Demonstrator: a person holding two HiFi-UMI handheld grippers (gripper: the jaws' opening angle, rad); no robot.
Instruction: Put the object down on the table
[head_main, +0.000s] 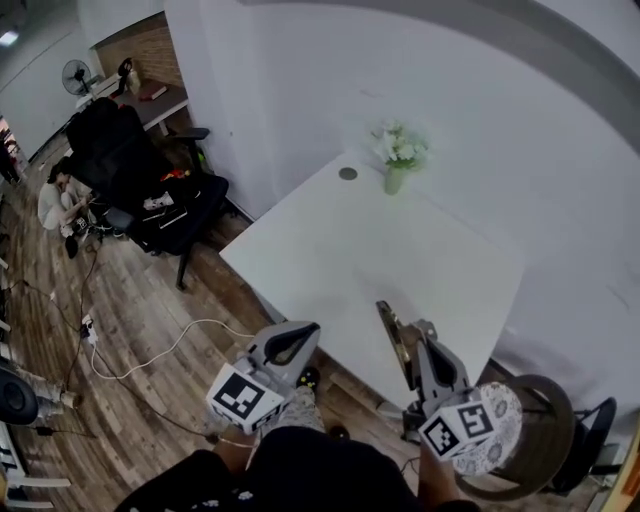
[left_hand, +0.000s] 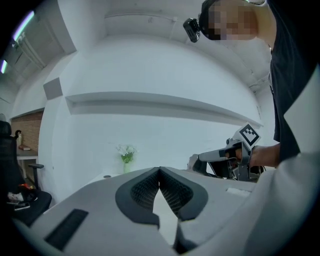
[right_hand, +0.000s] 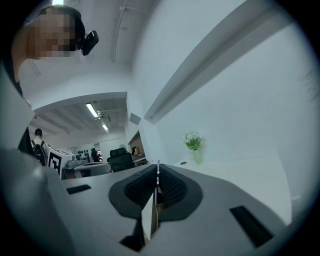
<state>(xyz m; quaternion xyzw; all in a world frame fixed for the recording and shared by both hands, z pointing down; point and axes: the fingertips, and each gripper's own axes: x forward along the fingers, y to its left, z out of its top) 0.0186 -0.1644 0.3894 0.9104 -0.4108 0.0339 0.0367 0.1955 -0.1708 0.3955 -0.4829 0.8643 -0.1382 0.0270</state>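
Head view: right gripper (head_main: 398, 342) clenched on a thin flat object (head_main: 391, 325); left gripper (head_main: 292, 340) closed and empty.

We see the thin flat object held edge-on over the near edge of the white surface (head_main: 400, 250), well apart from the vase of flowers (head_main: 397, 160) at the far edge. In the right gripper view both pads press on the object's faces. In the left gripper view the jaw tips meet with nothing between them; that gripper hangs over the wooden floor (head_main: 150, 320).

The top of the white table (head_main: 400, 262) lies open for passage, while a flower vase (head_main: 395, 176) stands at its far edge.
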